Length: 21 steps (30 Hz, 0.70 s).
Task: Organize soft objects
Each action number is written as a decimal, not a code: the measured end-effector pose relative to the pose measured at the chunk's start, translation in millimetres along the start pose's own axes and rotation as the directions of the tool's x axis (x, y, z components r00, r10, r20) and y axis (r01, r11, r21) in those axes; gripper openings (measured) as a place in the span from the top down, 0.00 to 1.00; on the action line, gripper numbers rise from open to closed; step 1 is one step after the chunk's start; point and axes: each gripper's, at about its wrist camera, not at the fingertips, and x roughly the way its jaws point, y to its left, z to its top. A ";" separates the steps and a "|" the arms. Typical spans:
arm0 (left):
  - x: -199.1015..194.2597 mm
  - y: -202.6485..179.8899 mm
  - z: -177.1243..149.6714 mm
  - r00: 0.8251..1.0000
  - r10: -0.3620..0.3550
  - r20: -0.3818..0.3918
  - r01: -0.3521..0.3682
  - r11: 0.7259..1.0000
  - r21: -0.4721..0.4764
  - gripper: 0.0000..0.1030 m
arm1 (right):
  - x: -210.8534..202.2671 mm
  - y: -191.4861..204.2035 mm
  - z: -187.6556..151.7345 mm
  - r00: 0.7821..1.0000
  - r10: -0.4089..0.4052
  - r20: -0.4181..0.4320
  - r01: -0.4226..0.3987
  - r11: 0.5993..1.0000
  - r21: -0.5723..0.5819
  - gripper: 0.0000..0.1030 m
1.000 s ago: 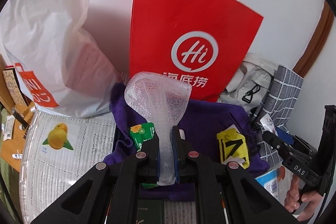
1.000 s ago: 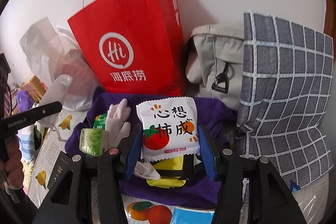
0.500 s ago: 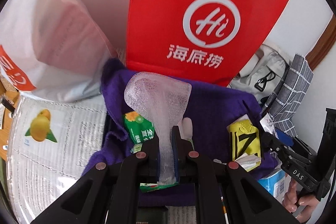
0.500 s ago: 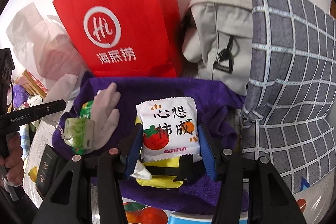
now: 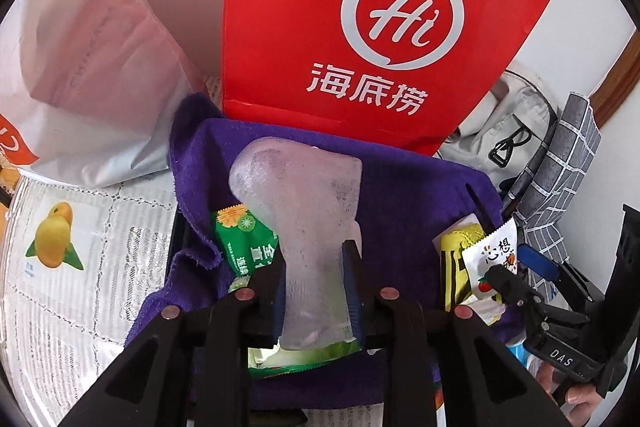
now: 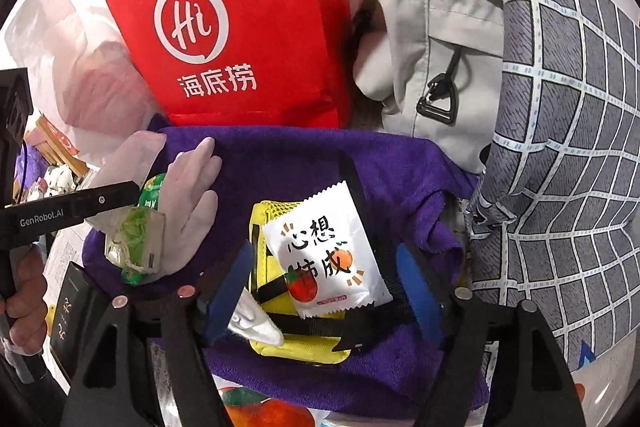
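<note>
My left gripper is shut on a white foam net sleeve and holds it over a purple towel. Green packets lie on the towel just left of it. My right gripper is open over the same purple towel. A white snack packet with an orange and a tomato printed on it lies loose between its fingers, on a yellow mesh pouch. A pale glove lies on the towel at the left, beside a green packet.
A red paper bag stands behind the towel, with a white plastic bag at its left. A grey bag and a grey checked cushion stand at the right. A fruit-print table cover lies at the left.
Both grippers moved forward and down toward the towel. The right gripper opened and let the snack packet drop onto the yellow pouch. The left gripper still holds the foam sleeve.
</note>
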 end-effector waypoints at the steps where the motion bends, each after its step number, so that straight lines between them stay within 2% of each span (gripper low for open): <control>1: 1.5 -0.9 0.4 1.000 -0.006 -0.004 0.006 1.000 -0.002 0.63 | -0.4 0.1 -0.2 1.000 0.002 -0.002 -0.002 1.000 0.001 0.27; 2: 1.5 -1.0 0.6 1.000 -0.012 -0.007 0.012 1.000 -0.007 0.56 | 0.0 1.0 0.1 1.000 0.004 -0.003 -0.004 1.000 0.003 0.27; 3: 0.8 -0.7 1.0 1.000 -0.011 -0.007 0.010 1.000 -0.012 0.41 | -0.9 1.3 0.5 1.000 0.004 -0.001 -0.004 1.000 0.004 0.27; 4: -0.2 -1.1 1.4 1.000 -0.005 -0.002 0.005 1.000 -0.015 0.33 | -1.9 1.3 0.7 1.000 0.003 0.001 -0.003 1.000 0.005 0.27; 13: -23.5 -5.1 -2.3 0.999 0.026 0.020 -0.026 0.999 -0.023 0.32 | -44.6 1.3 2.3 0.997 -0.009 0.079 0.007 1.000 0.027 0.23; 17: -45.4 -11.7 -17.4 0.999 0.028 0.028 -0.027 1.000 -0.013 0.32 | -70.1 7.4 -4.0 0.994 -0.008 0.108 0.004 0.999 0.044 0.20; 21: -79.5 -25.9 -38.9 0.997 0.055 0.056 -0.057 0.998 0.029 0.32 | -95.7 13.4 -18.1 0.995 0.002 0.096 -0.009 0.998 0.069 0.20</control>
